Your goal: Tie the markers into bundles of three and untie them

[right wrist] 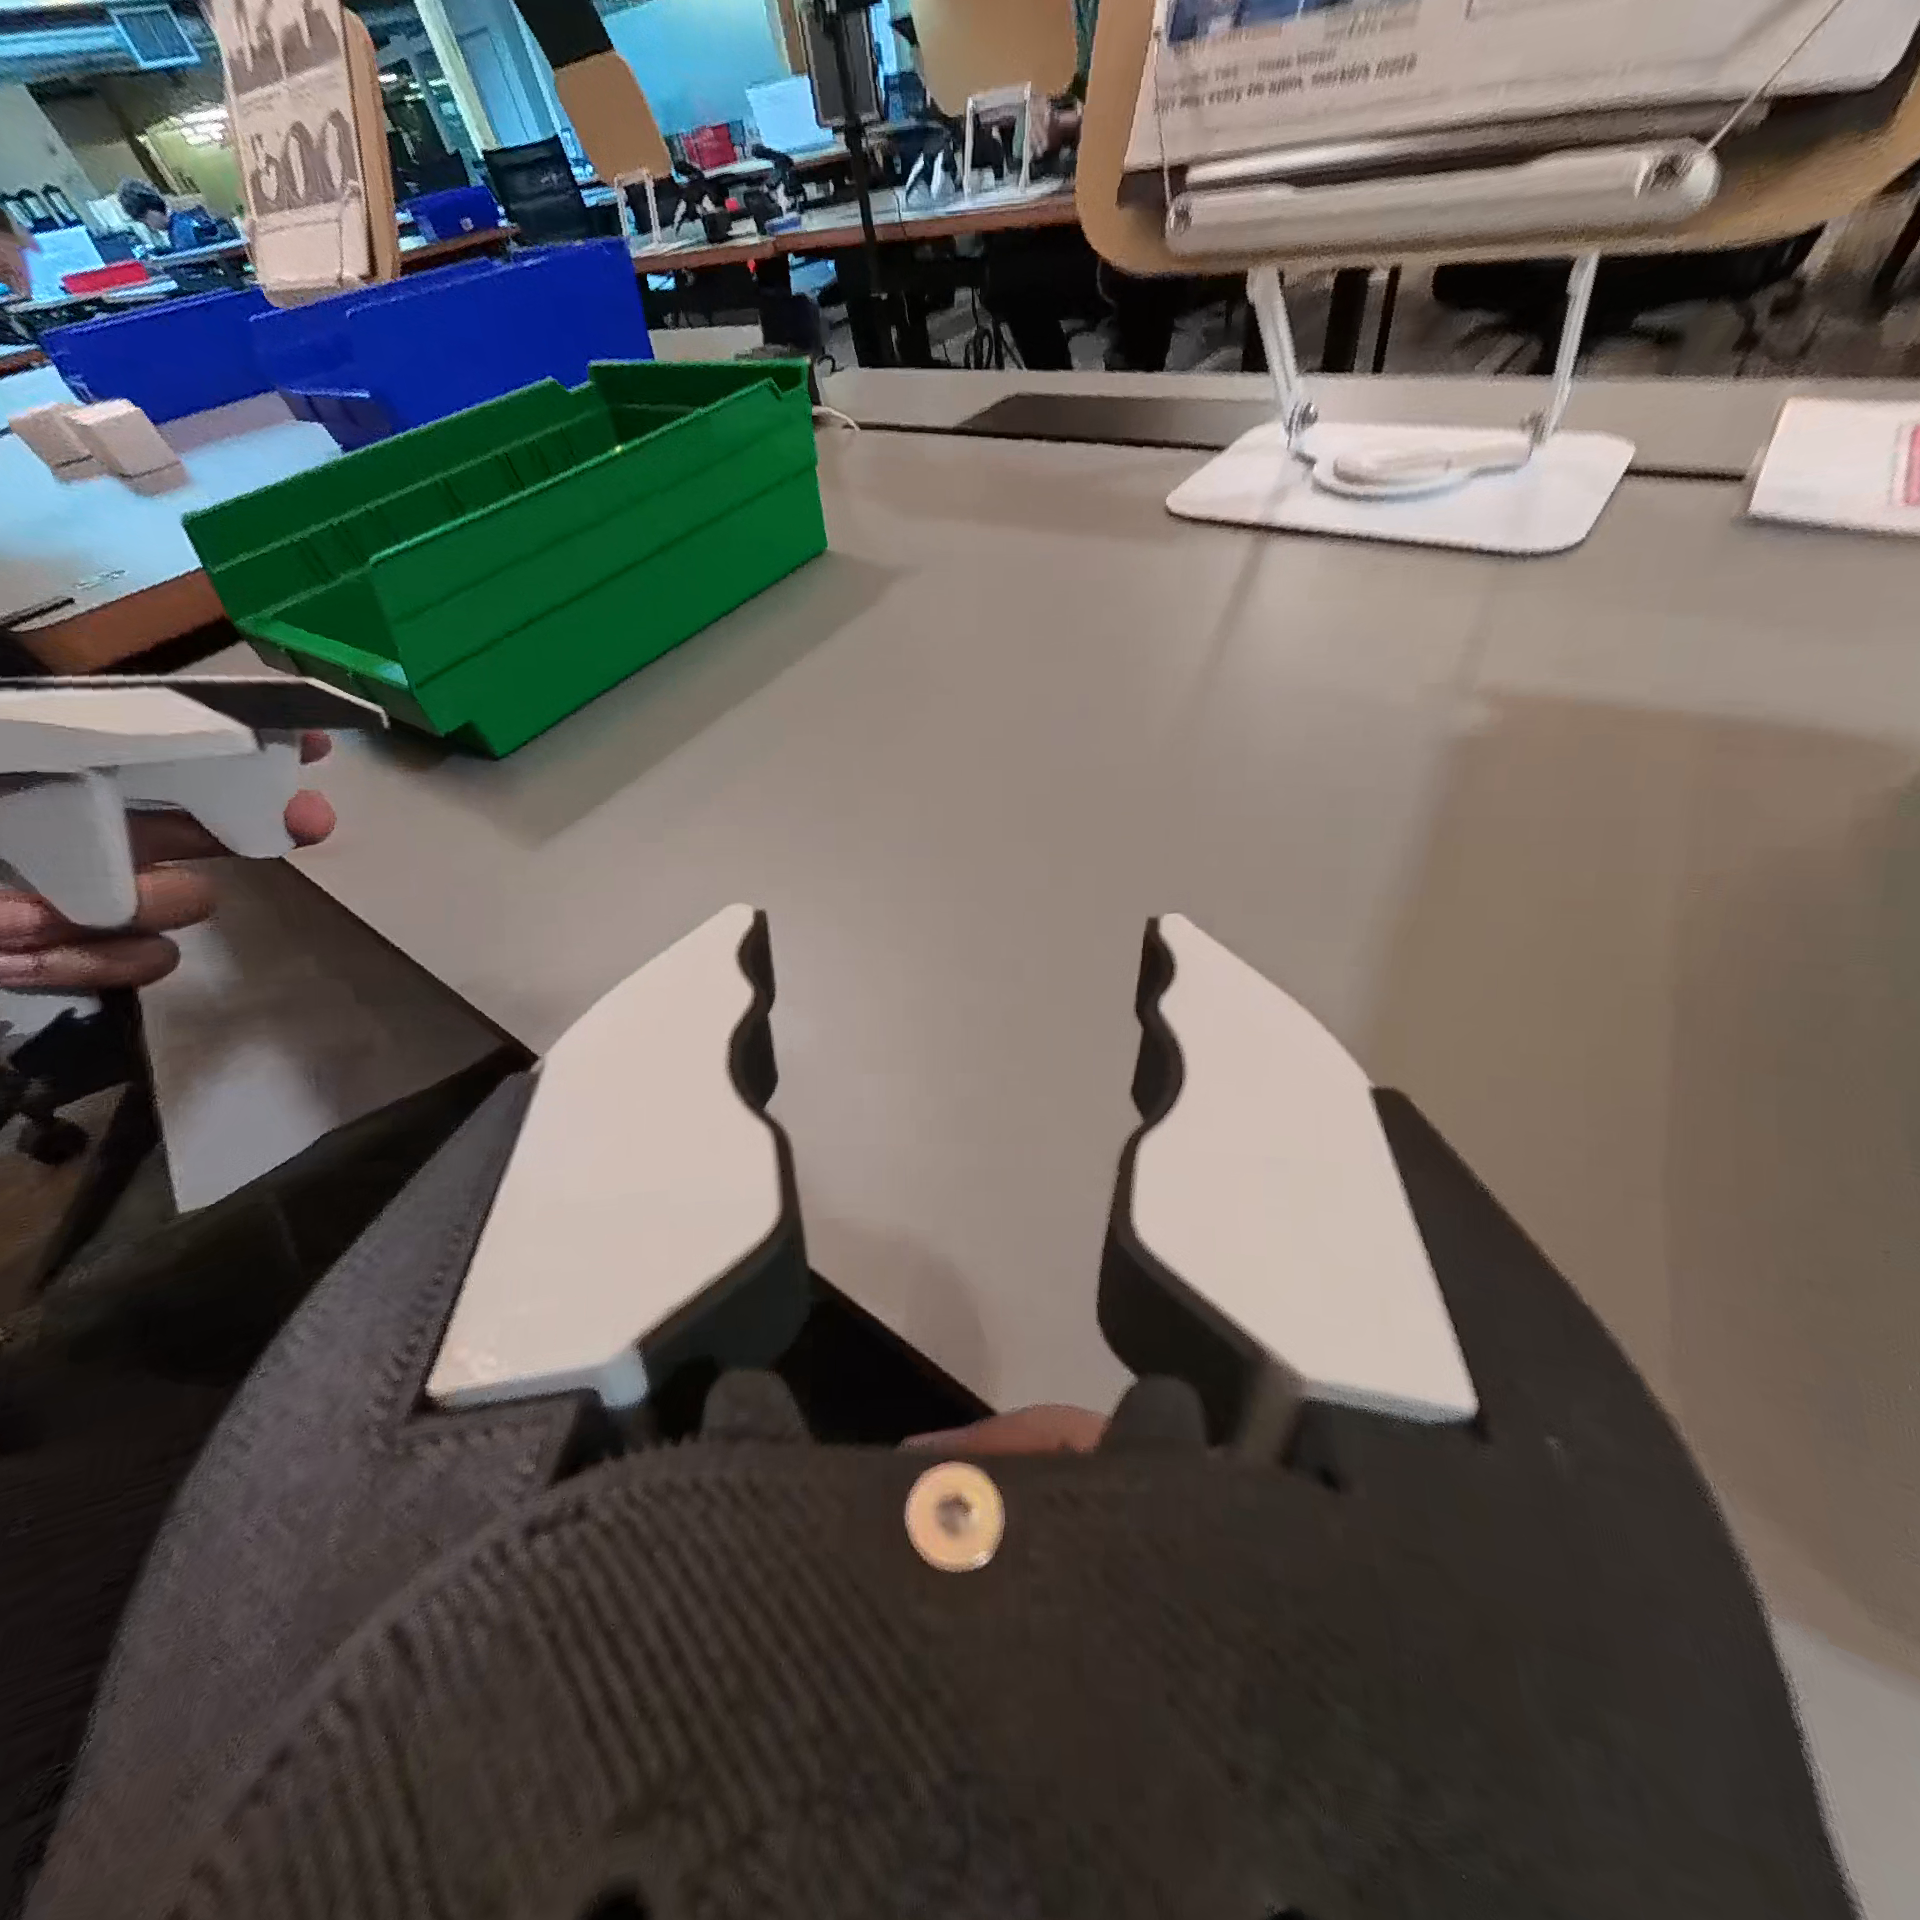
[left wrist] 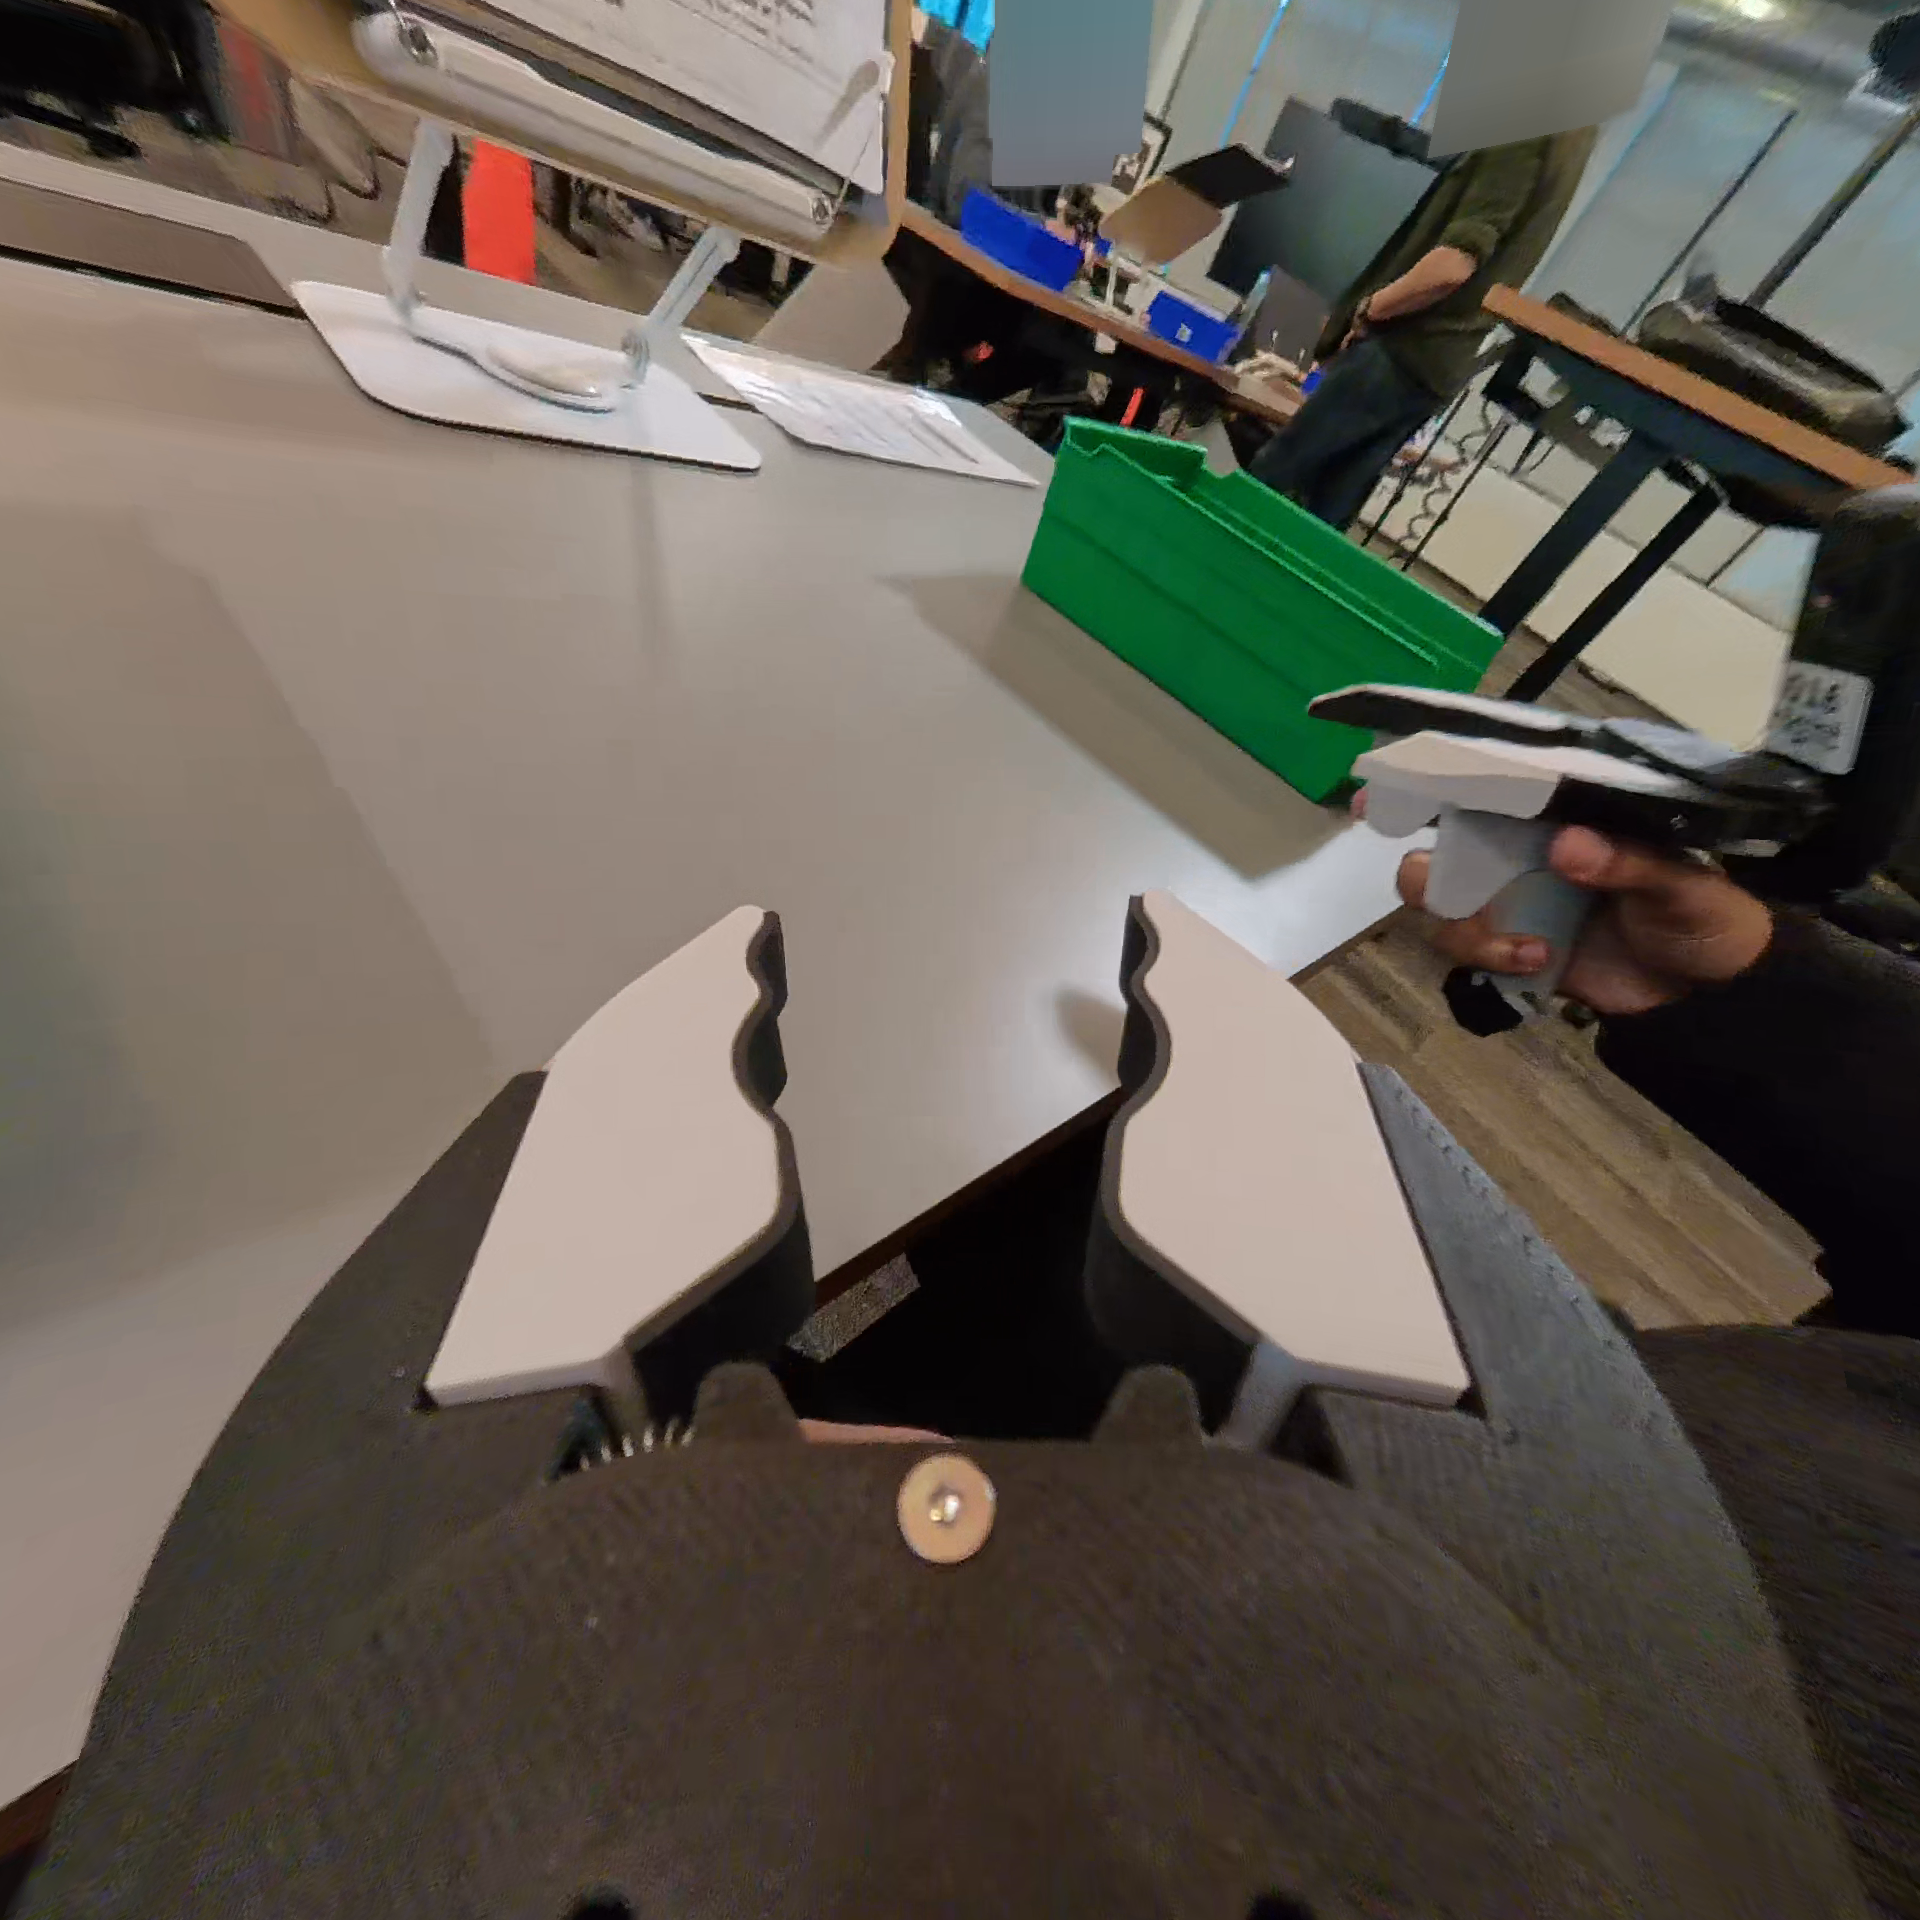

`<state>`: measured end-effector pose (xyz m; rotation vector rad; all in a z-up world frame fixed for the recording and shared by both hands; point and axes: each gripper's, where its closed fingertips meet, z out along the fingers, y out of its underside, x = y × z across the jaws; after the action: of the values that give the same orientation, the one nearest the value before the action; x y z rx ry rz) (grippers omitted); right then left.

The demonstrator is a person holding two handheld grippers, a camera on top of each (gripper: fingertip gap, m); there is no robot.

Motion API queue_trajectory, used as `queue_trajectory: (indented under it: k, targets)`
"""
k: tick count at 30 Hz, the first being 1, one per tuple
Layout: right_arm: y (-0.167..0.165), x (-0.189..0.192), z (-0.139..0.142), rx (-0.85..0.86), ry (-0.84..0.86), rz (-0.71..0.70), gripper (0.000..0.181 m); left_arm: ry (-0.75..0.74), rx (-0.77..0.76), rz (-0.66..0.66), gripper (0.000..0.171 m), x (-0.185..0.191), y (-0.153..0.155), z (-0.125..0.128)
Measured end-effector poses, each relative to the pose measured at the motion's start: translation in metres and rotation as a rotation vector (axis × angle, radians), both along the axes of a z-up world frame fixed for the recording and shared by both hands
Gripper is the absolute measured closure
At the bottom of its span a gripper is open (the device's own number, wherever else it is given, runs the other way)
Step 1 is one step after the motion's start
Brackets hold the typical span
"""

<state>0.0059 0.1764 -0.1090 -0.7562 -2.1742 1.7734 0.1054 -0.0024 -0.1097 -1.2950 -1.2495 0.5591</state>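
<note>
My left gripper (left wrist: pixel 951 925) is open and empty, held over the near edge of the grey table (left wrist: pixel 520 727). My right gripper (right wrist: pixel 956 930) is open and empty too, over the same table (right wrist: pixel 1143 727). An open green bin (left wrist: pixel 1247 623) stands on the table between the two, at the right of the left wrist view and at the left of the right wrist view (right wrist: pixel 520 582). Each view shows the other gripper side-on in a hand close to the bin: the right gripper (left wrist: pixel 1340 738) and the left gripper (right wrist: pixel 364 717). What lies in the bin is hidden.
A stand on a white base plate (left wrist: pixel 520 384) (right wrist: pixel 1403 478) holds a board with papers at the back of the table. A paper sheet (left wrist: pixel 862 416) (right wrist: pixel 1839 468) lies beside it. Blue bins (right wrist: pixel 416 322) stand behind the green one. A person (left wrist: pixel 1403 343) stands by other desks.
</note>
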Motion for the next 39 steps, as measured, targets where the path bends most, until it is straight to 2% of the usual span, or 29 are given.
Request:
queue_trajectory:
  k: [4, 9, 15, 19, 22, 27, 32, 39]
  targets:
    - [0.010, 0.012, 0.010, -0.046, -0.008, -0.017, 0.113, 0.007, -0.087, 0.024, 0.106, 0.006, -0.004, -0.002]
    - [0.019, 0.019, 0.029, -0.130, 0.028, -0.056, 0.120, 0.078, -0.062, 0.056, 0.111, 0.015, -0.005, 0.013]
    - [0.012, 0.012, 0.012, -0.067, 0.012, -0.042, 0.118, 0.069, -0.162, 0.046, 0.110, 0.003, -0.005, 0.004]
    - [0.016, 0.012, 0.007, -0.090, -0.060, -0.025, 0.118, -0.019, -0.082, -0.014, 0.107, -0.006, 0.003, -0.008]
    - [0.024, 0.014, 0.004, -0.096, -0.085, -0.033, 0.118, -0.011, -0.033, -0.031, 0.109, -0.013, 0.007, -0.004]
    - [0.043, 0.018, 0.002, -0.001, 0.036, -0.087, 0.120, -0.033, -0.027, -0.107, 0.107, -0.024, 0.026, -0.007]
    - [0.044, 0.030, 0.001, 0.066, 0.111, -0.083, 0.121, -0.069, -0.066, -0.216, 0.104, -0.020, 0.049, -0.016]
    - [0.040, 0.031, 0.011, 0.059, 0.168, -0.081, 0.133, -0.007, -0.175, -0.177, 0.107, -0.016, 0.042, -0.013]
